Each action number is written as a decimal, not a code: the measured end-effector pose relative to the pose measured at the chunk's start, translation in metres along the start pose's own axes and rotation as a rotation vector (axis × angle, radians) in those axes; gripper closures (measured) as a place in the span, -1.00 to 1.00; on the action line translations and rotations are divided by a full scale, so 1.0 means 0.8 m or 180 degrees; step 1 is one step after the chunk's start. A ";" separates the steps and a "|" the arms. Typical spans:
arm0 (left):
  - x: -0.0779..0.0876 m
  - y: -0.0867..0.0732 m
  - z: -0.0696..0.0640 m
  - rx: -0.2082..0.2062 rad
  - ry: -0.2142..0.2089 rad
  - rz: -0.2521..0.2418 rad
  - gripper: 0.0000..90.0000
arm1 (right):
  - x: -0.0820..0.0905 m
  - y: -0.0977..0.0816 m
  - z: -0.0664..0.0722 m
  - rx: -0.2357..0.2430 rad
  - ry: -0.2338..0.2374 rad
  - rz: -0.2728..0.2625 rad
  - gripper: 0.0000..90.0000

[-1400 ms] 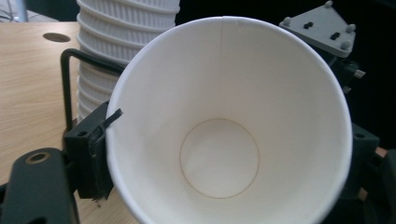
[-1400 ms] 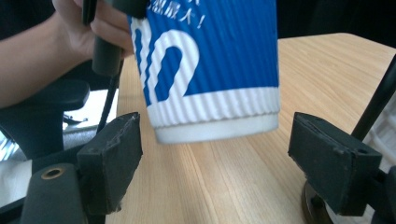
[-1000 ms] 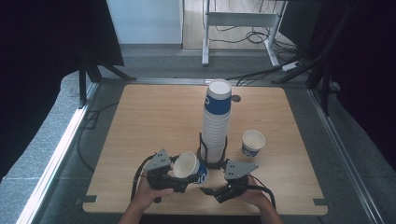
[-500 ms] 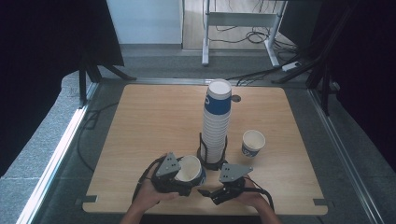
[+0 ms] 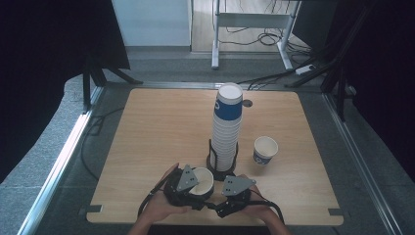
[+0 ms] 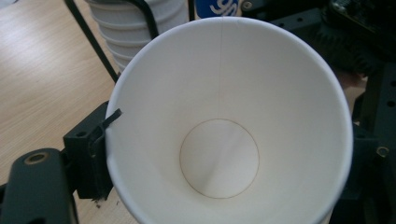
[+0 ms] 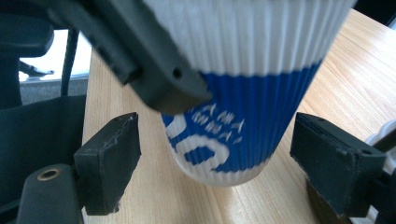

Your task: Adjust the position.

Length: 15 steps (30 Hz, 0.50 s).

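A ribbed blue-and-white paper cup (image 5: 202, 178) is held just above the near edge of the table, tilted with its mouth up toward the high camera. My left gripper (image 5: 199, 187) is shut on it; its finger (image 6: 91, 156) presses the cup's wall (image 6: 219, 116) near the rim. My right gripper (image 7: 215, 154) is open. Its fingers (image 7: 109, 161) stand either side of the cup's base (image 7: 233, 135) with a gap on both sides. A tall stack of cups (image 5: 226, 128) stands in a black wire holder just behind both grippers.
A single cup (image 5: 265, 149) stands upright to the right of the stack. The wooden table (image 5: 156, 127) is bare on its left half. Both hands rest at the near edge, close together, with cables trailing from the grippers.
My left gripper has carried the cup to the right and a little nearer the table's front edge, up to the right gripper. The right gripper has stayed put.
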State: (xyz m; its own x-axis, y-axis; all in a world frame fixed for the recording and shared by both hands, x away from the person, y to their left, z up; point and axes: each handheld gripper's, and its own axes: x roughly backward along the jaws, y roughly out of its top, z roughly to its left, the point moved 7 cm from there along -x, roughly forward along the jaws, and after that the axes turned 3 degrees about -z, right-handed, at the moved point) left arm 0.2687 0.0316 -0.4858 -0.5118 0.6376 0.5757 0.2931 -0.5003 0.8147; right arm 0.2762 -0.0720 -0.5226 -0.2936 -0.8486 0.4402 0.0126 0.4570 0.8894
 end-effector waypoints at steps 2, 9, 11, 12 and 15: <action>-0.001 -0.001 -0.001 -0.0058 0.0019 0.0036 -0.65 | -0.001 0.000 0.001 0.0006 -0.0002 0.0006 -0.63; -0.006 -0.004 -0.010 -0.0282 0.0059 0.0176 -0.65 | -0.010 -0.005 0.006 0.0099 -0.0051 0.0058 -0.58; -0.008 -0.005 -0.014 -0.0296 0.0038 0.0200 -0.66 | -0.012 -0.006 0.007 0.0149 -0.0076 0.0065 -0.51; -0.008 -0.005 -0.014 -0.0296 0.0038 0.0200 -0.66 | -0.012 -0.006 0.007 0.0149 -0.0076 0.0065 -0.51; -0.010 -0.006 -0.014 -0.0289 0.0028 0.0220 -0.66 | -0.013 -0.007 0.007 0.0190 -0.0125 0.0063 -0.44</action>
State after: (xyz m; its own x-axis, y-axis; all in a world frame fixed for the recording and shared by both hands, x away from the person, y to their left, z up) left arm 0.2621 0.0223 -0.4949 -0.5001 0.5949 0.6293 0.2538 -0.5941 0.7633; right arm 0.2737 -0.0642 -0.5327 -0.3312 -0.8286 0.4514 -0.0378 0.4897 0.8711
